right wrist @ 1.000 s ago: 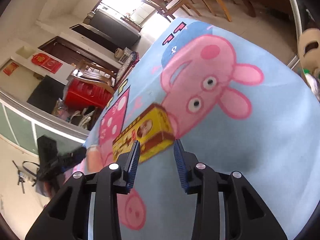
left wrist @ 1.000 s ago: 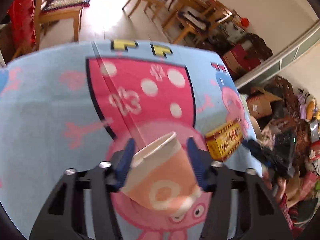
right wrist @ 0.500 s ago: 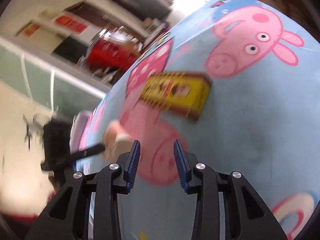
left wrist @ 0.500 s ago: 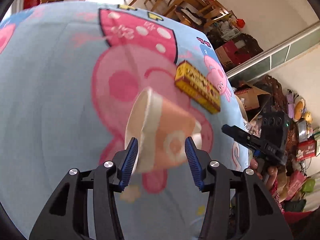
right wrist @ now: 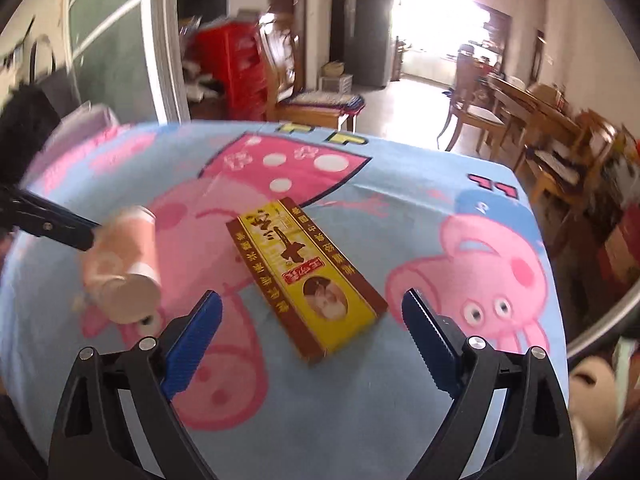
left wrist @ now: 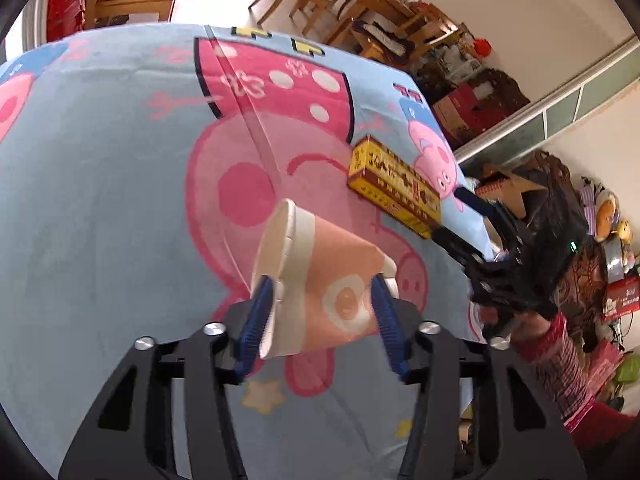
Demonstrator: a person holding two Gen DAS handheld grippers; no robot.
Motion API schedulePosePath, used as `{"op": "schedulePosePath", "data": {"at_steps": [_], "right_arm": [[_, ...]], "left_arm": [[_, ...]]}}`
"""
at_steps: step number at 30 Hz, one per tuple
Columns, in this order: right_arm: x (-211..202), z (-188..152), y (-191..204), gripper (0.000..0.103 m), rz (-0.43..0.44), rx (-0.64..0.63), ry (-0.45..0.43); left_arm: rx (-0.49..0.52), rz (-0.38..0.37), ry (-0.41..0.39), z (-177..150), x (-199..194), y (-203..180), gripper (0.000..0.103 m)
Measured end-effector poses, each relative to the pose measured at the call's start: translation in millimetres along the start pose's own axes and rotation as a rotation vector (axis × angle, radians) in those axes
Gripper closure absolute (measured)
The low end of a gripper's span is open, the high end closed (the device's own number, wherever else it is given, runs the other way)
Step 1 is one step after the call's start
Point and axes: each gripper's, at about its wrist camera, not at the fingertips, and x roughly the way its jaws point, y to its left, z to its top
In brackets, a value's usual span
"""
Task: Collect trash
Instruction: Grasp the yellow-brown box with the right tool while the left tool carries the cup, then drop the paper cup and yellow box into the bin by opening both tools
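My left gripper [left wrist: 322, 300] is shut on a peach and white paper cup [left wrist: 316, 284], held on its side above the table. The cup also shows in the right wrist view [right wrist: 120, 268], at the left, with the left gripper's black finger beside it. A flat yellow and brown box [right wrist: 306, 276] lies on the pig-patterned blue cloth [right wrist: 400, 216]; it shows in the left wrist view [left wrist: 394, 188] too. My right gripper [right wrist: 310, 332] is open wide, its jaws on either side of the box's near end, just short of it. The right gripper also shows in the left wrist view [left wrist: 480, 232] at the right.
The table's far edge [right wrist: 360, 136] and right edge [left wrist: 452, 152] drop off to the floor. Wooden chairs [right wrist: 472, 108] and a dining table stand behind. Red crates [right wrist: 236, 64] and cluttered boxes [left wrist: 472, 108] line the room's sides.
My right gripper has opened wide and swung round to face the yellow box along its length. My left gripper has held the cup throughout and now sits a little farther back from the box.
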Motion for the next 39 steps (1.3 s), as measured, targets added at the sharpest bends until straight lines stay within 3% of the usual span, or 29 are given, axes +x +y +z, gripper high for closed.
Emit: {"op": "schedulePosePath", "data": {"at_steps": [1, 2, 4, 5, 8, 11, 16, 21, 29, 36, 39], "right_arm": [[5, 0, -1, 0.016, 0.008, -0.006, 0.016], [10, -1, -3, 0.016, 0.013, -0.012, 0.034], [16, -4, -6, 0.023, 0.013, -0.019, 0.065], [14, -7, -4, 0.035, 0.008, -0.020, 0.075], [-3, -17, 3, 0.040, 0.052, 0.018, 0.047], [-31, -31, 8, 0.042, 0.032, 0.079, -0.011], [-77, -67, -14, 0.044, -0.027, 0.313, -0.077], [-135, -109, -65, 0.045, -0.137, 0.538, -0.163], [-199, -185, -189, 0.045, -0.327, 0.844, -0.168], [-194, -239, -253, 0.045, -0.317, 0.999, -0.117], [-183, -238, -262, 0.045, -0.303, 1.017, -0.101]], "left_arm": [[-0.011, -0.006, 0.009, -1, 3, 2, 0.069], [-0.028, -0.019, 0.023, -2, 6, 4, 0.082], [-0.054, -0.059, 0.038, -6, 9, 6, 0.083], [-0.054, -0.062, 0.031, -7, 9, 4, 0.084], [-0.044, -0.083, 0.008, -10, 3, -5, 0.092], [-0.033, -0.116, -0.005, -4, -1, -19, 0.100], [0.018, -0.133, -0.024, 6, 0, -50, 0.100], [0.063, -0.186, -0.007, 26, 16, -88, 0.100], [0.246, -0.276, 0.068, 68, 81, -220, 0.100], [0.390, -0.242, 0.166, 87, 178, -334, 0.100], [0.432, -0.194, 0.212, 89, 226, -367, 0.100]]}}
